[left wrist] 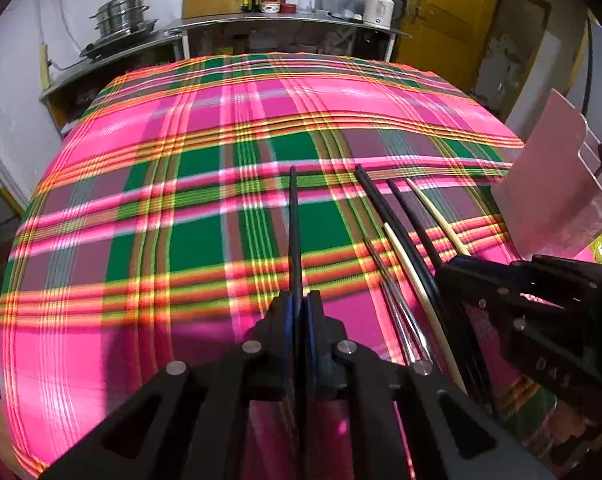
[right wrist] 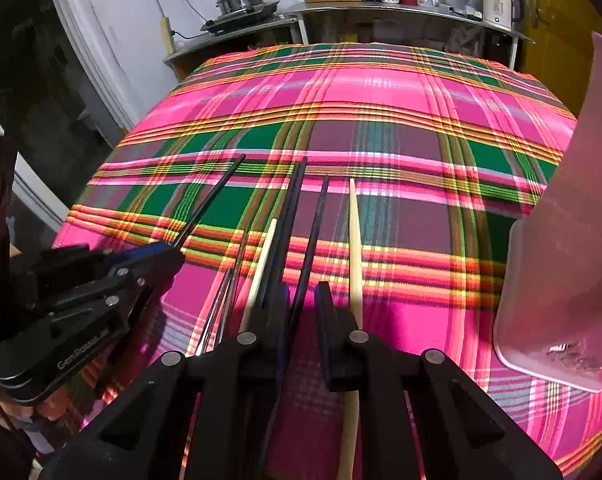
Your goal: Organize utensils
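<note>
Chopsticks are found spread on the plaid tablecloth. One black chopstick is clamped between the closed jaws of the left gripper, left of the loose group. A second black chopstick lies between the parted jaws of the right gripper; pad contact cannot be confirmed. A cream chopstick lies just right of it, and a pink plastic holder stands further right.

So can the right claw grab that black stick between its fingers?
Probably yes. The black stick already lies between the right claw's open fingers, with nothing over it. The cream stick lies just outside.
</note>
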Tool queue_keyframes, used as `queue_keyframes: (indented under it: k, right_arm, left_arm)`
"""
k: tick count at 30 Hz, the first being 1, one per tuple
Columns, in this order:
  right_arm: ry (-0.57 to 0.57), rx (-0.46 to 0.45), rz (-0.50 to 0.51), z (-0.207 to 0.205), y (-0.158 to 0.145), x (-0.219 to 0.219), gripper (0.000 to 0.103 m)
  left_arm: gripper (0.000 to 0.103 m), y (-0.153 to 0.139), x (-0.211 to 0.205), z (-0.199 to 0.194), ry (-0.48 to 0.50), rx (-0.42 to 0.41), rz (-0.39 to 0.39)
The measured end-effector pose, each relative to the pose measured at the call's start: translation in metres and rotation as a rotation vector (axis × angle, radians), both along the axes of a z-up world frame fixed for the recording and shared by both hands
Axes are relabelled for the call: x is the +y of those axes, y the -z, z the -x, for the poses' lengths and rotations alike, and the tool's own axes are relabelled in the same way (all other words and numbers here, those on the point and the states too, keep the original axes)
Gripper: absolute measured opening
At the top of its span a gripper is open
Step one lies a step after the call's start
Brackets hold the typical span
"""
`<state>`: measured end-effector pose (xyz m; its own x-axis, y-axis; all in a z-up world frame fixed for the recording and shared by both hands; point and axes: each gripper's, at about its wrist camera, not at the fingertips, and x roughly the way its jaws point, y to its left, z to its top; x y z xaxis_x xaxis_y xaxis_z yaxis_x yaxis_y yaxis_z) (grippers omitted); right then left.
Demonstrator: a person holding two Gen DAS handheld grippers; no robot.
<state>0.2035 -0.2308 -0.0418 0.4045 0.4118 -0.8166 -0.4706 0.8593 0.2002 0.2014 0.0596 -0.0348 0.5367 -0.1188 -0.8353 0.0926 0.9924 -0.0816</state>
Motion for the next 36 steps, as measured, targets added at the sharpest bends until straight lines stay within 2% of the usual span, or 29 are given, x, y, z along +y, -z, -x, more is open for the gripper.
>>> queue_keyframes:
  k: [2,7,9,14,28,36]
  right_arm:
    - [0.000,-0.009,0.025,-0.002,0.000,0.004,0.009]
    - [0.006,-0.002,0.027,-0.006,0.000,0.005,0.006]
    - [0.008,0.015,-0.001,-0.007,-0.001,0.003,0.005]
    - [0.007,-0.011,-0.037,0.000,-0.015,-0.004,0.005]
    - [0.037,-0.129,-0.176,0.034,-0.084,-0.044,0.005]
    - [0.054,-0.205,-0.228,0.062,-0.122,-0.067,0.005]
  left_arm:
    - [0.008,0.000,-0.003,-0.006,0.009,0.003,-0.015]
    - [0.008,-0.001,-0.008,-0.014,0.022,0.004,-0.049]
    - [0.007,-0.001,-0.008,-0.016,0.016,0.010,-0.044]
    - [0.006,-0.009,-0.004,-0.010,0.006,0.003,-0.007]
    - [0.006,-0.102,0.010,0.041,-0.004,-0.179,0.083]
    - [0.006,-0.138,0.001,0.068,0.017,-0.240,0.099]
